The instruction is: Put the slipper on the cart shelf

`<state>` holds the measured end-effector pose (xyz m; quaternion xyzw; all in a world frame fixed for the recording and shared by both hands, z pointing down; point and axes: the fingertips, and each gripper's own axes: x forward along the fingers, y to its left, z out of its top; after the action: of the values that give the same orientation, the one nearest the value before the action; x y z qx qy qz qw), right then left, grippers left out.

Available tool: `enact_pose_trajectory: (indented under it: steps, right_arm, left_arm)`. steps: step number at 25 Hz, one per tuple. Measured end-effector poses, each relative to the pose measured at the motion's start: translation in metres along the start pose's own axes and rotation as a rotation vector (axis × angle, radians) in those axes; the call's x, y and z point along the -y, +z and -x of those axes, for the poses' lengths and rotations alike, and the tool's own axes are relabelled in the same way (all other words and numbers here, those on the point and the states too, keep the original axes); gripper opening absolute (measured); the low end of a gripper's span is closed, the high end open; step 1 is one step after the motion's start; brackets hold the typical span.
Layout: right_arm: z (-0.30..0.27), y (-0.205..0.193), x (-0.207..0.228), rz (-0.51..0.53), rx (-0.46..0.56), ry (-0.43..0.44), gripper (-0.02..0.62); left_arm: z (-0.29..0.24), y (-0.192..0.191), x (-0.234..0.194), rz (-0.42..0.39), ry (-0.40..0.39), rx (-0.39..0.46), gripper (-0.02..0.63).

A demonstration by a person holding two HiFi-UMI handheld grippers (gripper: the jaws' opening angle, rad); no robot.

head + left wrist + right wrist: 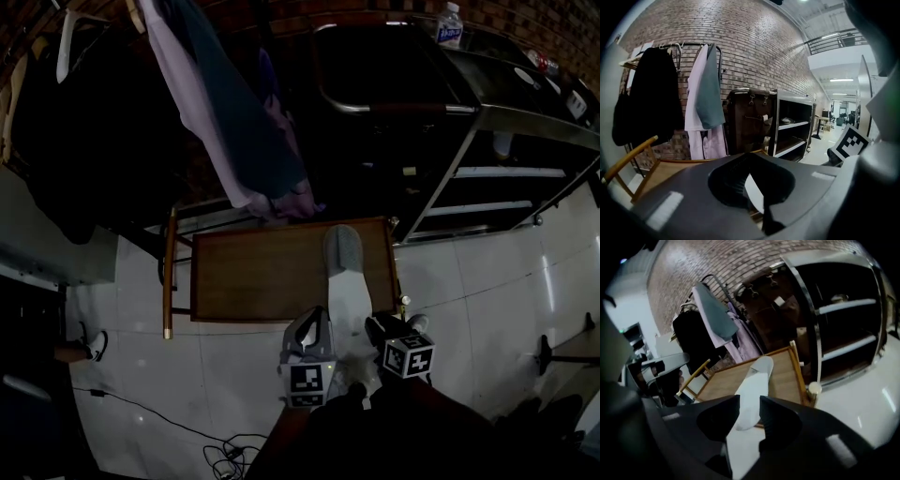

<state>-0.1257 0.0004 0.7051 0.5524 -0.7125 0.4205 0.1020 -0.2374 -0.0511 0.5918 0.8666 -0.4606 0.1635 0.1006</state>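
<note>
The slipper [345, 281], white with a grey toe, stretches from my grippers out over the right side of a low wooden table [253, 277]. My right gripper [377, 328] is shut on its heel end. In the right gripper view the white slipper [754, 387] runs out between the two dark jaws of the right gripper [750, 404], toe resting over the table [785, 369]. My left gripper [314, 326] hangs just left of the heel; its jaws [757, 185] stand together, with only a thin pale sliver in the slit. The metal cart [473, 131] with its shelves [511, 172] stands to the right.
A clothes rack with hanging garments [234, 122] stands behind the table against a brick wall. A water bottle [450, 23] sits on the cart top. Cables [225, 455] lie on the white tiled floor at lower left. A dark brown case [747, 119] stands beside the cart [792, 126].
</note>
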Motion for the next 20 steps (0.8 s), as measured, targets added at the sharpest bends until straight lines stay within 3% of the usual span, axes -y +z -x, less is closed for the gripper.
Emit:
enact_pose_trajectory:
  steps: [7, 14, 20]
  right_arm:
    - [-0.01, -0.042, 0.002, -0.376, -0.09, 0.127, 0.166]
    - [-0.037, -0.055, -0.004, -0.465, -0.126, 0.177, 0.167]
    - [-0.056, -0.053, -0.008, -0.523, -0.126, 0.172, 0.147]
  left_arm:
    - [0.005, -0.012, 0.001, 0.02, -0.002, -0.023, 0.014]
    - [0.009, -0.017, 0.006, 0.009, -0.012, -0.03, 0.014]
    - [0.01, -0.016, 0.008, 0.0, -0.022, -0.031, 0.014]
